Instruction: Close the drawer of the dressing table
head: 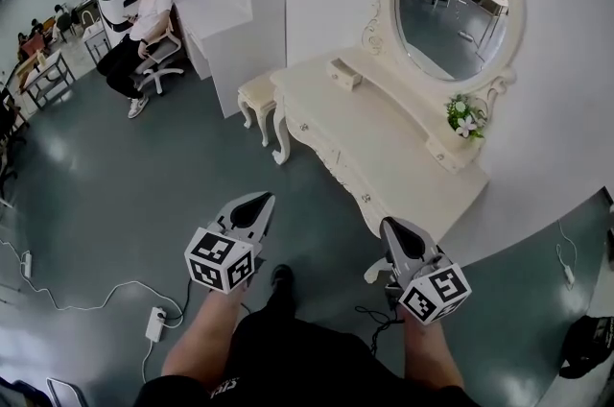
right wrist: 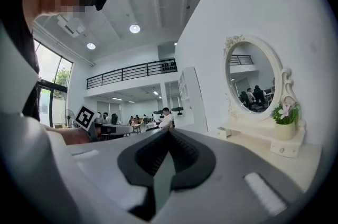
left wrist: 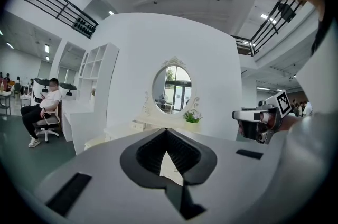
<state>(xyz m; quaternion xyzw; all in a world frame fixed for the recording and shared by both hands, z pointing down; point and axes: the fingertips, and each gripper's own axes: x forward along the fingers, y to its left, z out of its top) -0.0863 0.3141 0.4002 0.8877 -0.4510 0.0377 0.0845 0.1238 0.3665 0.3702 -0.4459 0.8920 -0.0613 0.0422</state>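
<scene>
Where dressing table stands, stool beside; seated person beyond.

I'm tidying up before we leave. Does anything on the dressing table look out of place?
Yes: the small drawer at the far end of the raised ledge on the dressing table stands pulled out, while the matching drawer beside the flower pot sits flush.

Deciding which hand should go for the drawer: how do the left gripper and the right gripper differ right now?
The left gripper hangs over the floor, apart from the dressing table; the right gripper sits close by its near front edge. The left gripper's view faces the mirror squarely; the right gripper's view has it off to the right side. Both are shut, with nothing between their jaws.
</scene>
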